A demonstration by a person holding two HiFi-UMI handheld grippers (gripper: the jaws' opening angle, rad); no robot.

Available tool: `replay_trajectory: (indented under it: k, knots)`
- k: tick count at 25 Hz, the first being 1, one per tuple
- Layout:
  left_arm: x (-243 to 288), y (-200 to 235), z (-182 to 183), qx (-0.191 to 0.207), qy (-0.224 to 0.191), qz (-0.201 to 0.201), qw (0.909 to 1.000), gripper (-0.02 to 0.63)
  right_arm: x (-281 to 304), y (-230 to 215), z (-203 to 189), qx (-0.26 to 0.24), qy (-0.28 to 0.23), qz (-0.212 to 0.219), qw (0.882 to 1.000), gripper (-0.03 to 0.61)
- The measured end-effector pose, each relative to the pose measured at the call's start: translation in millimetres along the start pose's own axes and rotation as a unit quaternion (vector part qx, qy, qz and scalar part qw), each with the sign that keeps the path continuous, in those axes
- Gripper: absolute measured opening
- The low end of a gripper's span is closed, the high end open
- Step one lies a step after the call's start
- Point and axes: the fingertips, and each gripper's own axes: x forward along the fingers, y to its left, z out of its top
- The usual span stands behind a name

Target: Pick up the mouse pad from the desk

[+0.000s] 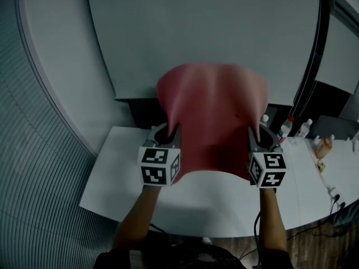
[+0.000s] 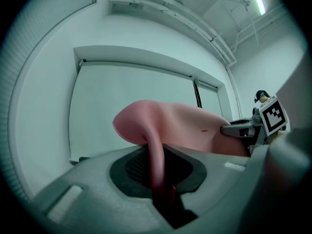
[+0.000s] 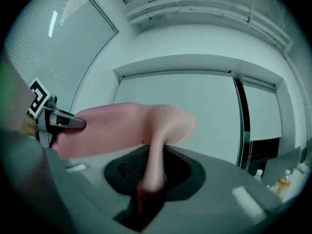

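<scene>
Both grippers hold a soft pink mouse pad up in the air above the white desk. My left gripper is shut on the pad's left edge and my right gripper on its right edge. The pad sags between them and bulges upward at its far side. In the left gripper view the pad is pinched in the jaws, and the right gripper bites the far edge. The right gripper view shows the pad clamped in its own jaws, with the left gripper opposite.
A large white panel stands behind the desk. Clear bottles and an orange-filled bottle sit at the desk's right end, with cables near them. A curved wall with slatted blinds runs along the left.
</scene>
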Motion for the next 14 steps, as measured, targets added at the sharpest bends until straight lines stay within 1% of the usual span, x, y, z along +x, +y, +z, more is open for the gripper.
replay_trajectory:
  k: [14]
  knots:
    - [3.2, 0.5, 3.0, 0.0, -0.004, 0.001, 1.0, 0.06, 1.4, -4.2, 3.6, -0.002, -0.003, -0.004, 1.0, 0.091]
